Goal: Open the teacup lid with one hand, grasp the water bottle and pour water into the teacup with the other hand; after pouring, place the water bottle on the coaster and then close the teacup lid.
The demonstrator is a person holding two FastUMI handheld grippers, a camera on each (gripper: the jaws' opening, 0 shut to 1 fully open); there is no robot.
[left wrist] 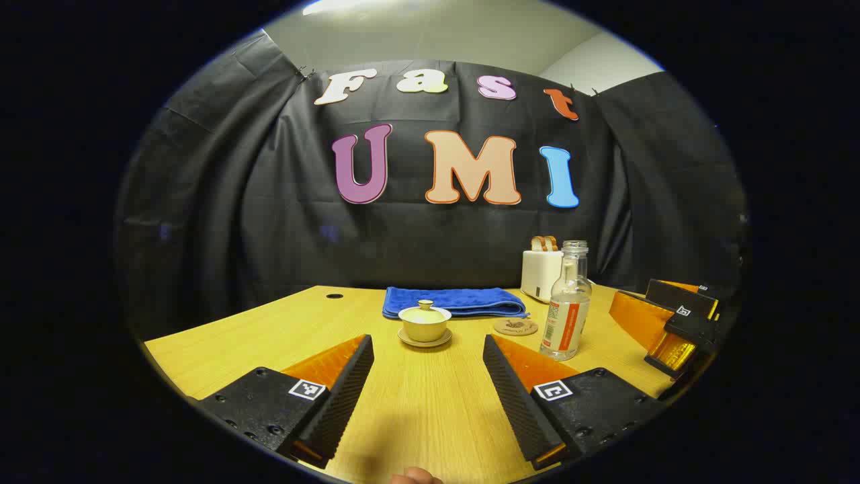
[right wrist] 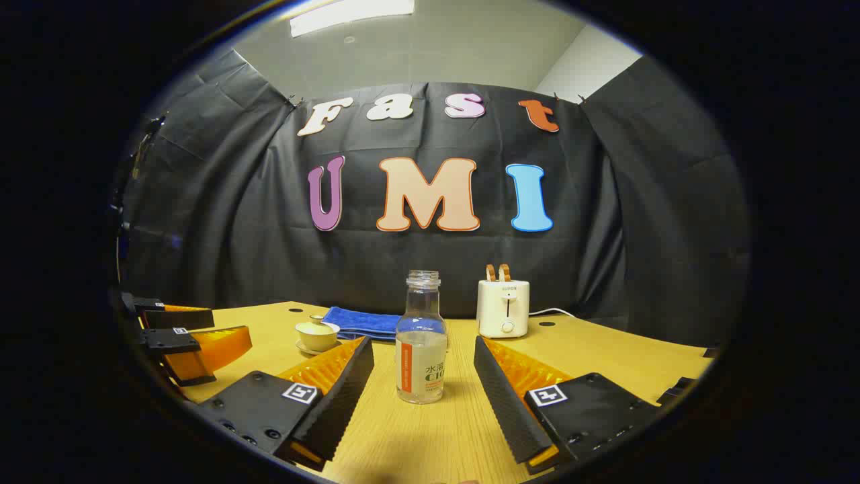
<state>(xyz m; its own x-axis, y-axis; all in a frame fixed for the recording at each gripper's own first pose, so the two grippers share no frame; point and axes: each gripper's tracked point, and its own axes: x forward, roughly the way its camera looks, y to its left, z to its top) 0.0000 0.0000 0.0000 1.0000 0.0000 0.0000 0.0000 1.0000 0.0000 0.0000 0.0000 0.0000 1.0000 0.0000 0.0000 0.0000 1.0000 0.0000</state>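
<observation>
While both grippers stand wide open and empty, the left gripper (left wrist: 428, 359) faces the lidded cream ceramic teacup (left wrist: 424, 324) straight ahead. Upright on the wooden counter (right wrist: 430, 437), the clear glass water bottle (right wrist: 421, 339) stands dead ahead of the right gripper (right wrist: 423, 363).

Wooden table (left wrist: 430, 410) with light grain. Resting directly on it: a saucer (left wrist: 424, 339) bearing the lidded teacup (left wrist: 424, 322), a folded blue towel (left wrist: 453, 300) behind, a round coaster (left wrist: 515, 327), an uncapped water bottle (left wrist: 568, 302), and a white toaster (left wrist: 541, 270) at the rear.
</observation>
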